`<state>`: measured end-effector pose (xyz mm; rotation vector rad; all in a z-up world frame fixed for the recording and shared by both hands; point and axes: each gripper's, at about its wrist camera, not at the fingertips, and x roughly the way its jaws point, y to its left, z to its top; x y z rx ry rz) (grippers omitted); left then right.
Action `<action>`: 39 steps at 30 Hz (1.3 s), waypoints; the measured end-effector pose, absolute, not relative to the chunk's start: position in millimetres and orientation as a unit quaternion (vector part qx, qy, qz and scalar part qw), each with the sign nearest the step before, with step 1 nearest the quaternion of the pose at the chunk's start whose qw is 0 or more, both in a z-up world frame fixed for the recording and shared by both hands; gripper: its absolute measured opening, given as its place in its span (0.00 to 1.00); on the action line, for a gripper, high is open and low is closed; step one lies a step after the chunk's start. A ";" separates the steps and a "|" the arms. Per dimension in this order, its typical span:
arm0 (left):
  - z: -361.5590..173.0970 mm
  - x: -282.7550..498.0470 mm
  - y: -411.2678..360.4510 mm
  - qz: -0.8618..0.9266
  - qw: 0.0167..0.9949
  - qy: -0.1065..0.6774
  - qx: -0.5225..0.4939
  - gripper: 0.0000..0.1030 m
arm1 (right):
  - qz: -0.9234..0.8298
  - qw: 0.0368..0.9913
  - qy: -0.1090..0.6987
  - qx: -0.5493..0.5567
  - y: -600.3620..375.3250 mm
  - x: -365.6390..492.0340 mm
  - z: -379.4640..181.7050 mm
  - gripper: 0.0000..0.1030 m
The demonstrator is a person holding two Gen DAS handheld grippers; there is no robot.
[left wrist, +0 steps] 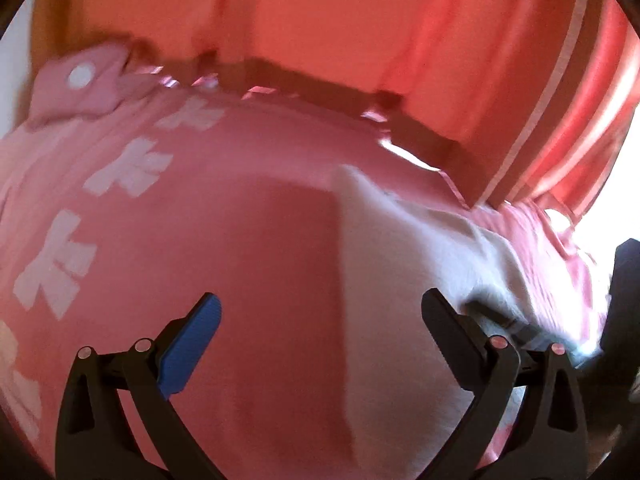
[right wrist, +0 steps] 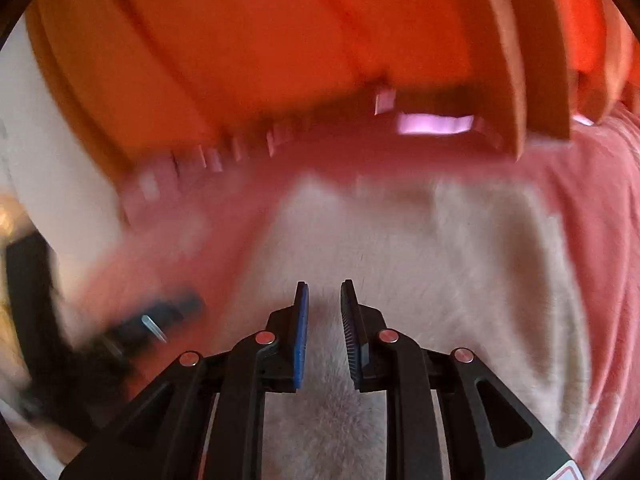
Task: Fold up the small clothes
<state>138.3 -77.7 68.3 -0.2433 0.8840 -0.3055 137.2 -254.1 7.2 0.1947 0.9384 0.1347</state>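
Note:
A white fuzzy garment lies flat on the pink bedcover; it also shows in the right wrist view. My left gripper is wide open and empty, low over the cover, with the garment's left edge between its fingers. My right gripper hovers over the middle of the garment with its jaws a narrow gap apart and nothing between them. The other gripper shows blurred at the left in the right wrist view. Both views are motion-blurred.
The pink bedcover has white bow prints on its left part. A pink pillow with a white dot lies at the far left. Orange-red curtains hang behind the bed, seen also in the right wrist view.

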 end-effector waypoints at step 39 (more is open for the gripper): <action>74.3 147.0 -55.6 -0.146 0.888 0.422 -0.112 0.95 | 0.086 0.896 0.400 0.170 -167.5 60.1 -15.5 0.53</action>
